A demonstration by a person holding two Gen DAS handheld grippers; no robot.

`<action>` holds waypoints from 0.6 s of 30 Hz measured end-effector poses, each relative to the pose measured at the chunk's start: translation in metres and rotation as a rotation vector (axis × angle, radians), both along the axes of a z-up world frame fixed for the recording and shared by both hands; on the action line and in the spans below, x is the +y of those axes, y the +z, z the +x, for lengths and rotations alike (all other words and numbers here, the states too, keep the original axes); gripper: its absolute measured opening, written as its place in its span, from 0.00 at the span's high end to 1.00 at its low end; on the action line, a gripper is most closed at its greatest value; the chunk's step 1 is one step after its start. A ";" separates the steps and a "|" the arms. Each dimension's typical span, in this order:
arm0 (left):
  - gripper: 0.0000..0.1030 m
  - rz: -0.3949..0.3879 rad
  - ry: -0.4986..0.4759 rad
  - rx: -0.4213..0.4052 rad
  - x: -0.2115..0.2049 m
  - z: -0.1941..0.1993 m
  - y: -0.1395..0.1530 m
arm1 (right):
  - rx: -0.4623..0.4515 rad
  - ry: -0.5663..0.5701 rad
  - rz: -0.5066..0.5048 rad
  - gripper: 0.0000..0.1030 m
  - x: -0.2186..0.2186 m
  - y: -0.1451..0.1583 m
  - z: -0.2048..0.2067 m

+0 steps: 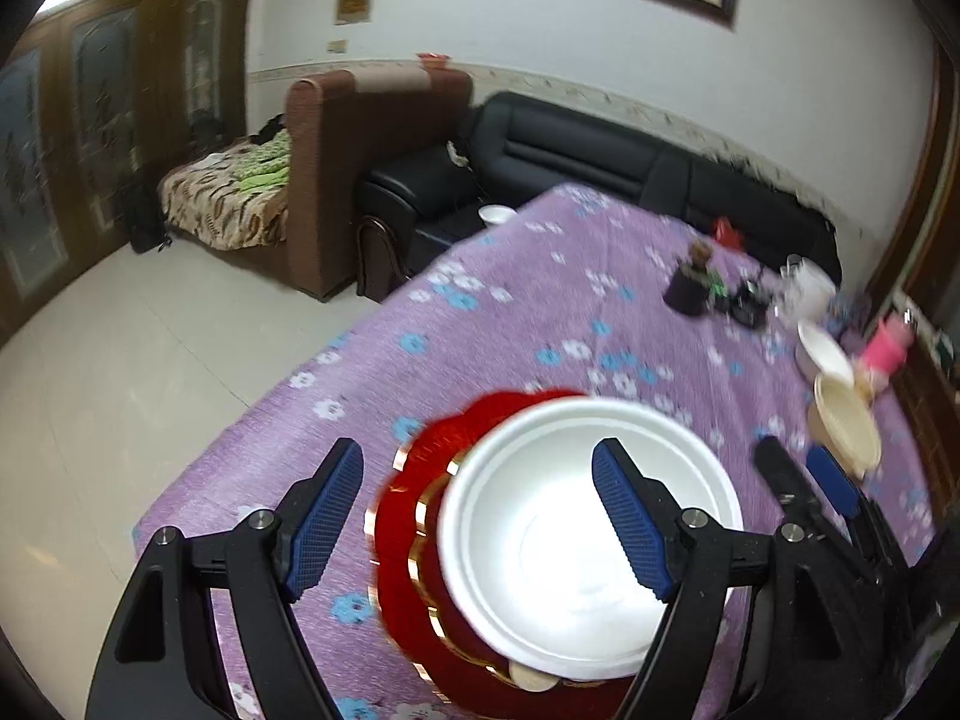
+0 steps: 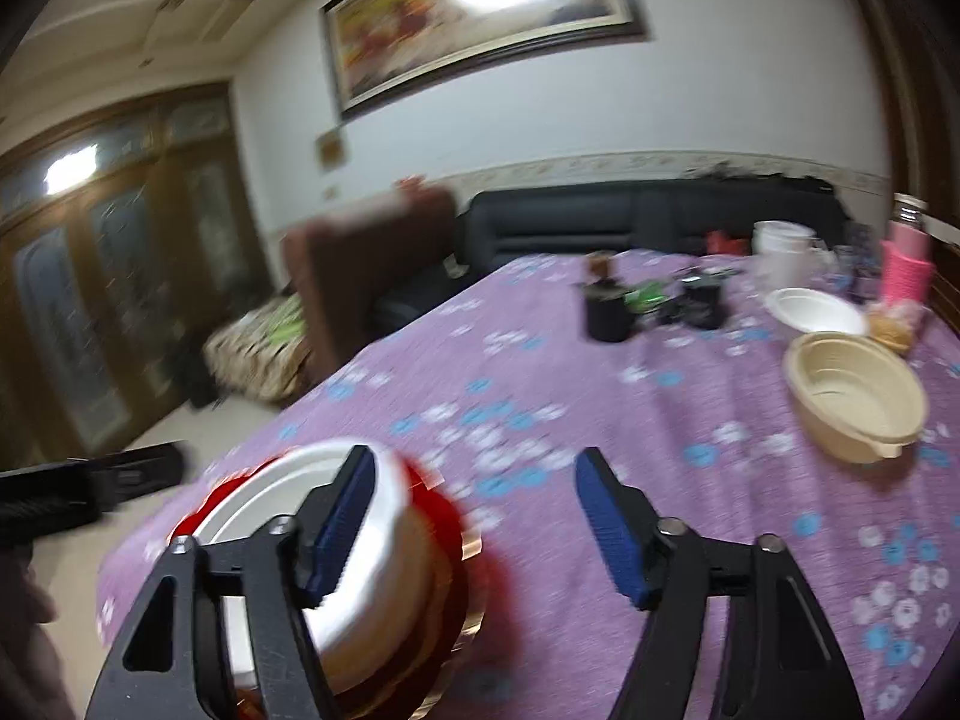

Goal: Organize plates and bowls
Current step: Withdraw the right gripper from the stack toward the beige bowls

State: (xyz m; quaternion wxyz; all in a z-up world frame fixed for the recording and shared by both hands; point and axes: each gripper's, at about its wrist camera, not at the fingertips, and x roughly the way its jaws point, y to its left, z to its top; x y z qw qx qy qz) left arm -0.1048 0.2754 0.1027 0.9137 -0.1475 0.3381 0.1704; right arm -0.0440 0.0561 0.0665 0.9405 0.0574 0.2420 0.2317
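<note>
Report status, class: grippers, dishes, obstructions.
Left gripper open, right gripper open, both empty. White bowl stacked on red plate. Beige bowl loose on table. Nothing blocking.

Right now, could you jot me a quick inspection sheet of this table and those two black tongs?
Surface: purple flowered tablecloth covering the table.
Job's things: white bowl sits on a red gold-edged plate; beige bowl and white plate stand apart at the far side.
Clutter: dark jar, pink cup, white container, small dark items.
Grippers: left gripper open above the white bowl; right gripper open, empty.
Cables: nothing seen.
Surroundings: black sofa, brown bed, framed picture, wooden doors.
</note>
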 end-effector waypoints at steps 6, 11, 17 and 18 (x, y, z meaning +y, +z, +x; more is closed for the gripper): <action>0.23 0.006 0.016 0.001 0.009 -0.008 0.005 | 0.182 -0.111 0.118 0.23 -0.041 -0.014 0.039; 0.20 -0.034 -0.018 0.020 0.004 -0.005 0.002 | 0.326 -0.098 0.190 0.23 -0.054 -0.029 0.058; 0.16 -0.063 -0.070 0.039 -0.013 -0.005 0.001 | 0.389 -0.070 0.213 0.23 -0.050 -0.038 0.061; 0.16 -0.053 -0.074 0.045 -0.016 -0.005 0.002 | 0.388 -0.068 0.211 0.23 -0.050 -0.037 0.059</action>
